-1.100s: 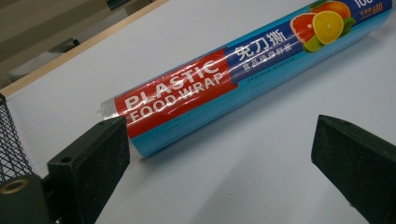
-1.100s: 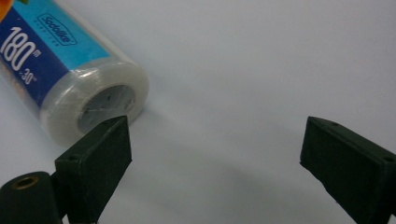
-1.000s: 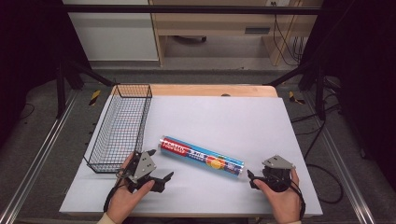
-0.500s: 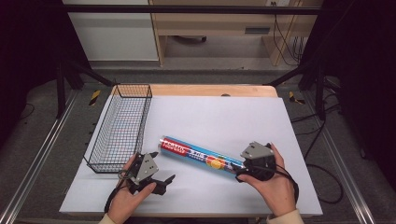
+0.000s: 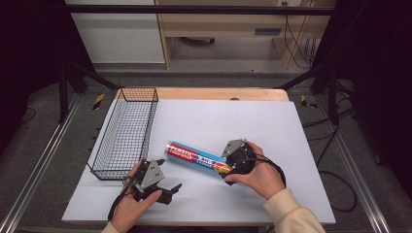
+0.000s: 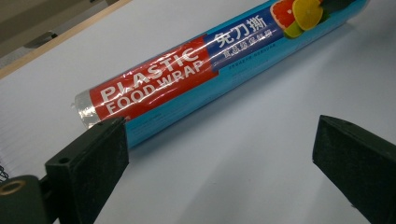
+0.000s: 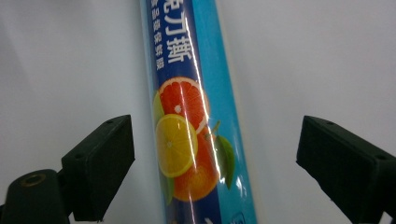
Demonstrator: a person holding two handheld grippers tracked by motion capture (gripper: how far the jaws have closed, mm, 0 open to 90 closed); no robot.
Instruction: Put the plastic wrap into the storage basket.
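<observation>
Right hand-held gripper [image 5: 229, 171], jaws apart, straddles the roll of food wrap [image 5: 198, 158] (slick, round): it may roll away; left hand-held gripper [image 5: 170, 190] gapes idle.

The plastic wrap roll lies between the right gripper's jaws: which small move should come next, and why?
Probably close the right gripper on the plastic wrap roll. Its jaws stand open on either side of the roll's fruit-printed end, with a gap on each side, so nothing holds the roll yet.

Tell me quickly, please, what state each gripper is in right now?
Left gripper: open, holding nothing, resting on the table.
Right gripper: open, jaws either side of the plastic food wrap roll, not yet gripping it.
</observation>
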